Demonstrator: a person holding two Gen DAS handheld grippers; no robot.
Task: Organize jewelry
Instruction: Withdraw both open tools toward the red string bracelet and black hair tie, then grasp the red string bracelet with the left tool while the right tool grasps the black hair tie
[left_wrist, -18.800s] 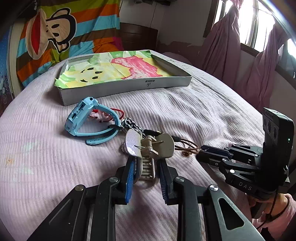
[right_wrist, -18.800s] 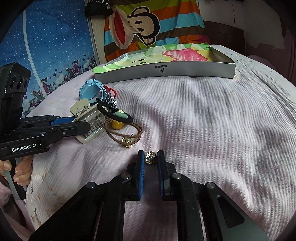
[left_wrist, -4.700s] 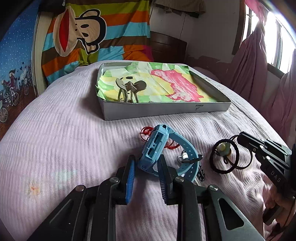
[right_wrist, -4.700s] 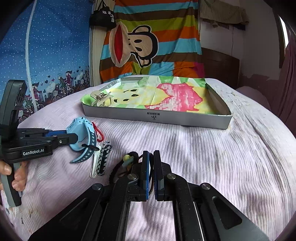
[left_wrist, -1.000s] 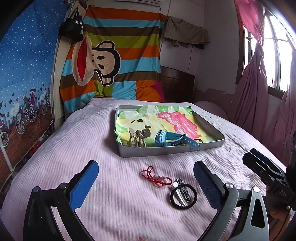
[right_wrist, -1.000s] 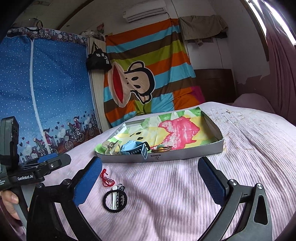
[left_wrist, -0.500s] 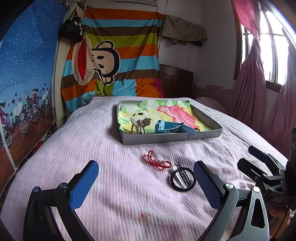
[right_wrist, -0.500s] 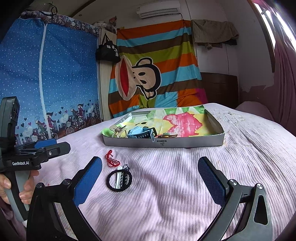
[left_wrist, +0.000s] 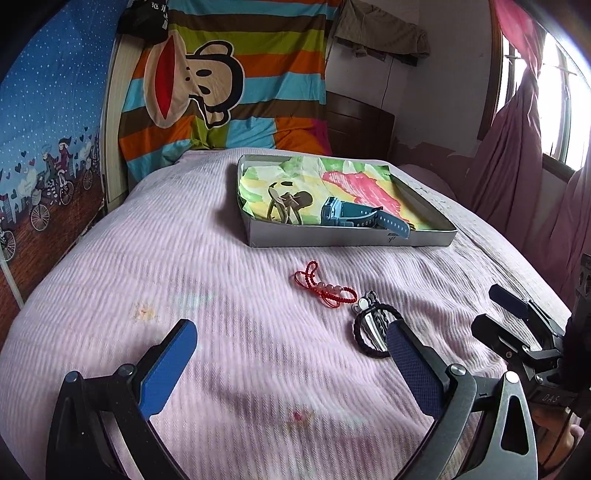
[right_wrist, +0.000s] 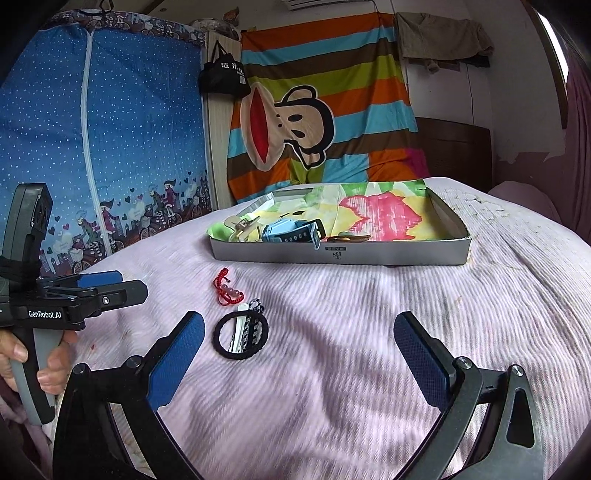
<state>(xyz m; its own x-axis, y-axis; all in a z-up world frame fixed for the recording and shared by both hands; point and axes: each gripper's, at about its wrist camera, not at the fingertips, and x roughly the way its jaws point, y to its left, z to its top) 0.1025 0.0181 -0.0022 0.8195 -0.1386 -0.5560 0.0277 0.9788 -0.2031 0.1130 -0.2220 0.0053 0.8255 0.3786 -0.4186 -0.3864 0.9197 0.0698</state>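
Note:
A grey tray (left_wrist: 351, 242) (right_wrist: 340, 254) lined with bright paper lies on the pink bed. In it are a hair claw (left_wrist: 286, 201) (right_wrist: 242, 223), a blue watch (left_wrist: 354, 214) (right_wrist: 291, 230) and a brown hair tie (right_wrist: 349, 237). On the bed in front of the tray lie a red bead bracelet (left_wrist: 325, 284) (right_wrist: 227, 290) and a black hair tie (left_wrist: 371, 334) (right_wrist: 241, 334) around a silver clip. My left gripper (left_wrist: 291, 363) is open and empty over the bed near the hair tie. My right gripper (right_wrist: 299, 349) is open and empty, right of the hair tie.
A striped monkey blanket (left_wrist: 221, 92) hangs at the head of the bed. A blue printed curtain (right_wrist: 99, 147) stands on the left. Pink curtains (left_wrist: 517, 147) hang by the window at the right. The bed edge falls away at the left and right.
Both grippers have moved forward and down toward the bed. The bracelet and the black hair tie look closer and larger. Both stay wide open.

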